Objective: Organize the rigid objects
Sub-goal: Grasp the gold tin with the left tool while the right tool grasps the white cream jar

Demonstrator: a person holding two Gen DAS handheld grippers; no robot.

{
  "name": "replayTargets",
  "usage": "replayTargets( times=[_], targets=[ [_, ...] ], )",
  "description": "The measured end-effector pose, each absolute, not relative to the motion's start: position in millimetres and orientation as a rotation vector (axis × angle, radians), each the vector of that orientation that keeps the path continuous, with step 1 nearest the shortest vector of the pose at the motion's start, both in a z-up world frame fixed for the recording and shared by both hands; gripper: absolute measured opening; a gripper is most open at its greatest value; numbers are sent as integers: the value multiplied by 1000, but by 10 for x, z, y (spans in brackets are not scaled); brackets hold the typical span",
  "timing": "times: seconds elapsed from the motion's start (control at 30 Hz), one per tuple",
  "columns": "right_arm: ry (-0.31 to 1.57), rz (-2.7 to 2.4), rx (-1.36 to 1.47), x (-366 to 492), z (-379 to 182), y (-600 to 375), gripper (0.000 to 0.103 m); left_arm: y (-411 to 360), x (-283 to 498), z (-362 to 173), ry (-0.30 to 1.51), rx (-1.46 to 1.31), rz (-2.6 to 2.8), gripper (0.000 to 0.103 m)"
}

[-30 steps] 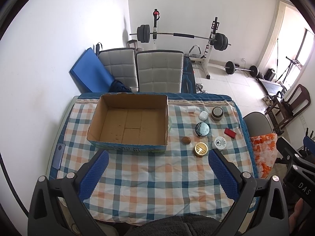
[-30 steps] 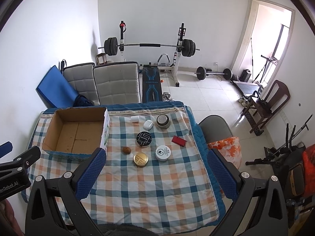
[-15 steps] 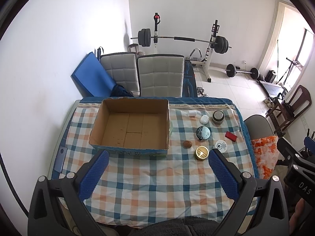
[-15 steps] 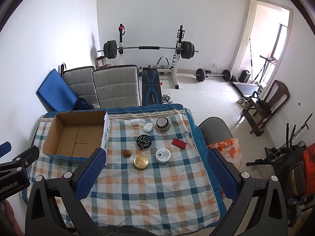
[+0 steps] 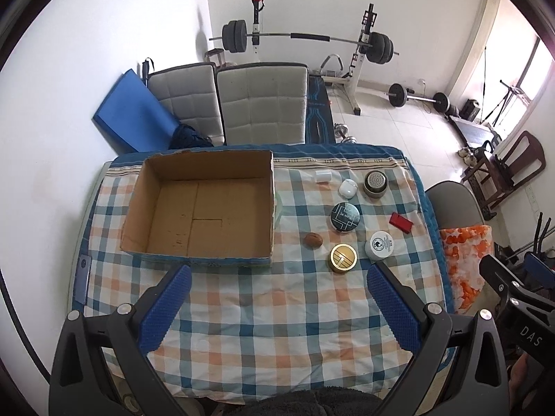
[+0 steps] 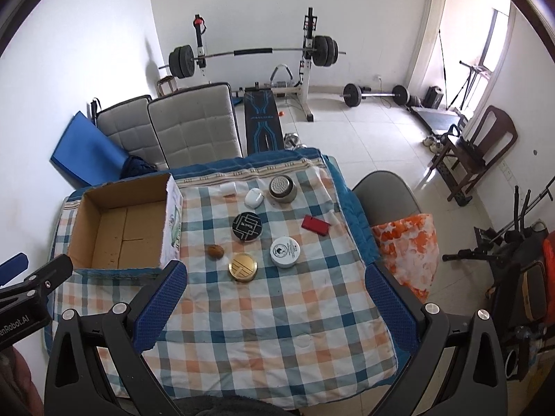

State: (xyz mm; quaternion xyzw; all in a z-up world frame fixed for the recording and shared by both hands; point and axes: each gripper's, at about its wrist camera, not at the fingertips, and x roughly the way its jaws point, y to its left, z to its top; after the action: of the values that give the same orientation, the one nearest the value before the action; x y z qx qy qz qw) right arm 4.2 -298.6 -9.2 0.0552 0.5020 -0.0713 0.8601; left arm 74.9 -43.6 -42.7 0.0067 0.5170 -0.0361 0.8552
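Note:
An open, empty cardboard box (image 5: 199,208) (image 6: 118,228) sits on the left of the checked tablecloth (image 5: 260,312). To its right lie small items: a gold round tin (image 5: 342,258) (image 6: 242,267), a white round tin (image 5: 380,245) (image 6: 285,251), a black patterned tin (image 5: 345,216) (image 6: 247,227), a brown nut-like piece (image 5: 313,240) (image 6: 215,251), a red flat case (image 5: 401,222) (image 6: 314,225), a white earbud case (image 5: 348,187) (image 6: 254,197), a metal-topped jar (image 5: 375,183) (image 6: 282,188) and a small white cap (image 5: 323,175). My left gripper (image 5: 277,298) and right gripper (image 6: 275,294) are open, empty, high above the near table edge.
Two grey padded chairs (image 5: 236,104) stand behind the table, with a blue mat (image 5: 131,118) against the wall. A grey chair with an orange patterned cloth (image 6: 406,249) stands to the right. A barbell rack (image 6: 256,55) is at the back.
Both grippers have risen and drawn back a little, so the table and box look slightly smaller and farther. Nothing on the table has moved.

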Motion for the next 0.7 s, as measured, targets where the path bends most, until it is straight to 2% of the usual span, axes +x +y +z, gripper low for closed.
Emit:
replayTargets(
  times=[0.2, 0.43, 0.5, 0.7],
  targets=[
    [1233, -150, 135, 686, -1012, -3345, 103, -935, 1406, -1350, 1281, 39, -131, 103],
    [1429, -139, 167, 1473, -2473, -3612, 101, -1333, 2011, -2671, 1537, 25, -113, 103],
    [1477, -149, 183, 1644, -2842, -3673, 97, -1404, 2079, -2919, 1574, 45, -95, 103],
    [1593, -104, 336, 1939, -3606, -3740, 93, -1483, 2209, -3356, 1633, 70, -72, 103]
  ],
)
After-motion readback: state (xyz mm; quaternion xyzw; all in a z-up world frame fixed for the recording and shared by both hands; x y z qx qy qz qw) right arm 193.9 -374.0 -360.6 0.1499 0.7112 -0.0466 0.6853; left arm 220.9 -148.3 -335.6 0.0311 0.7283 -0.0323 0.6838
